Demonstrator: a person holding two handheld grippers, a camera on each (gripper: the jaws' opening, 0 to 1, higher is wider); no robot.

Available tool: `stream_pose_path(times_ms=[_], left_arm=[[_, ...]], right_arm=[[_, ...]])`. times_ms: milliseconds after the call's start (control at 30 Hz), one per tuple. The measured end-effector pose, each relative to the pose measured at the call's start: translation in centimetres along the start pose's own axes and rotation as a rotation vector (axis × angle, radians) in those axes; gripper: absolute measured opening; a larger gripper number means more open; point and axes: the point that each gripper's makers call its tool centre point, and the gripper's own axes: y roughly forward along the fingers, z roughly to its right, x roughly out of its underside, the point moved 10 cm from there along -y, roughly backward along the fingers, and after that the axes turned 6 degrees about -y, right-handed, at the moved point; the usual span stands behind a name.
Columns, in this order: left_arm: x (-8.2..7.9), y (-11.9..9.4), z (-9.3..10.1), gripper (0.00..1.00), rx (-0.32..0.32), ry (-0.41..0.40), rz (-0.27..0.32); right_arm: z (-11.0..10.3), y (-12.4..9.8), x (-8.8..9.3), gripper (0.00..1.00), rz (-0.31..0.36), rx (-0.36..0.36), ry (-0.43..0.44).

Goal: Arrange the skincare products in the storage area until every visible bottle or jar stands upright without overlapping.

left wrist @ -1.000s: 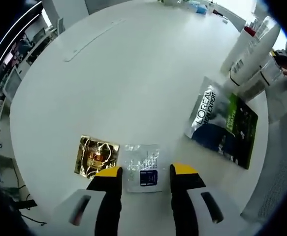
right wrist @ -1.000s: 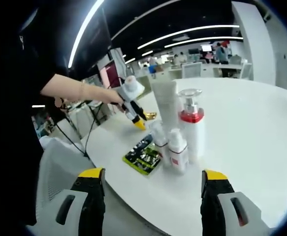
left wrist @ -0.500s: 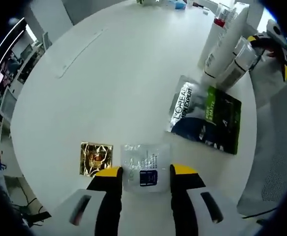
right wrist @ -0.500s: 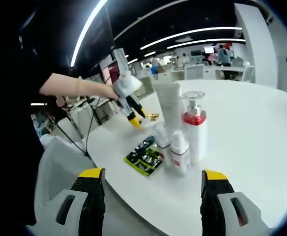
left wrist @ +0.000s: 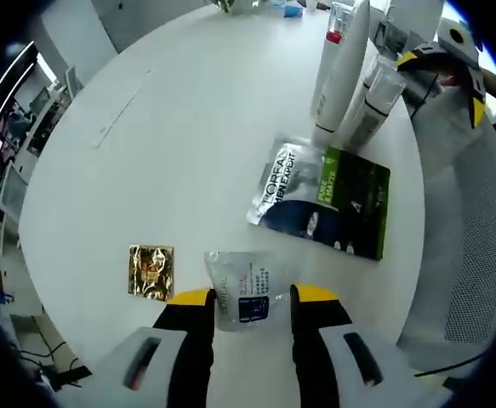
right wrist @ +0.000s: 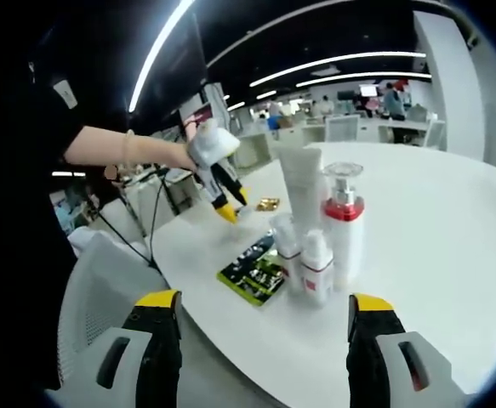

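My left gripper (left wrist: 253,296) holds a clear sachet (left wrist: 243,285) by its edges, a little above the round white table (left wrist: 171,153). A gold sachet (left wrist: 151,270) and a green L'Oreal sachet (left wrist: 324,200) lie flat on the table. In the right gripper view a tall white tube (right wrist: 301,183), a red-collared pump bottle (right wrist: 344,229) and two small bottles (right wrist: 318,268) stand upright together, with the L'Oreal sachet (right wrist: 252,274) beside them. My right gripper (right wrist: 265,299) is open and empty, off the table's edge. The left gripper (right wrist: 222,204) hovers near the gold sachet (right wrist: 267,204).
A mesh chair (right wrist: 94,297) stands by the table's near edge, and the person's arm (right wrist: 120,149) reaches over it. The right gripper (left wrist: 443,59) shows beyond the upright bottles (left wrist: 350,76). Desks and chairs fill the room behind.
The left gripper has risen with the clear sachet still between its jaws; the table and the other sachets look smaller. The right gripper has hardly moved.
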Motion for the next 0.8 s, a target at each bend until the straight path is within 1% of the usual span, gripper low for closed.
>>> stream_pose_path(times_ms=[67, 133, 200, 267, 400, 467, 533, 667, 800], left_arm=[[0.1, 0.0, -0.2, 0.31, 0.003, 0.003, 0.001], [0.2, -0.1, 0.4, 0.31, 0.004, 0.012, -0.001], [0.2, -0.1, 1.5, 0.31, 0.01, 0.03, -0.01], [0.3, 0.1, 1.5, 0.31, 0.016, 0.045, -0.018], [0.5, 0.0, 2.5, 0.31, 0.028, 0.077, -0.039], [0.7, 0.2, 3.2, 0.31, 0.037, 0.087, -0.044], [0.6, 0.3, 4.1, 0.31, 0.045, 0.097, -0.045], [0.7, 1.1, 4.3, 0.31, 0.067, 0.121, -0.059], [1.0, 1.2, 5.5, 0.31, 0.076, 0.153, -0.083]], right_arm=[[-0.1, 0.0, 0.0, 0.84, 0.001, -0.001, -0.004], [-0.1, 0.0, 0.0, 0.84, 0.004, -0.003, -0.007], [-0.1, 0.0, -0.1, 0.84, 0.004, -0.006, -0.011], [-0.1, 0.0, -0.1, 0.84, 0.005, -0.009, -0.015], [-0.2, 0.0, -0.1, 0.84, 0.006, -0.012, -0.019], [-0.2, 0.0, 0.0, 0.84, 0.006, -0.014, -0.021], [-0.3, 0.0, 0.0, 0.84, 0.003, -0.019, -0.024], [-0.4, 0.0, 0.0, 0.84, 0.001, -0.023, -0.027], [-0.4, 0.0, 0.0, 0.84, 0.0, -0.025, -0.03]])
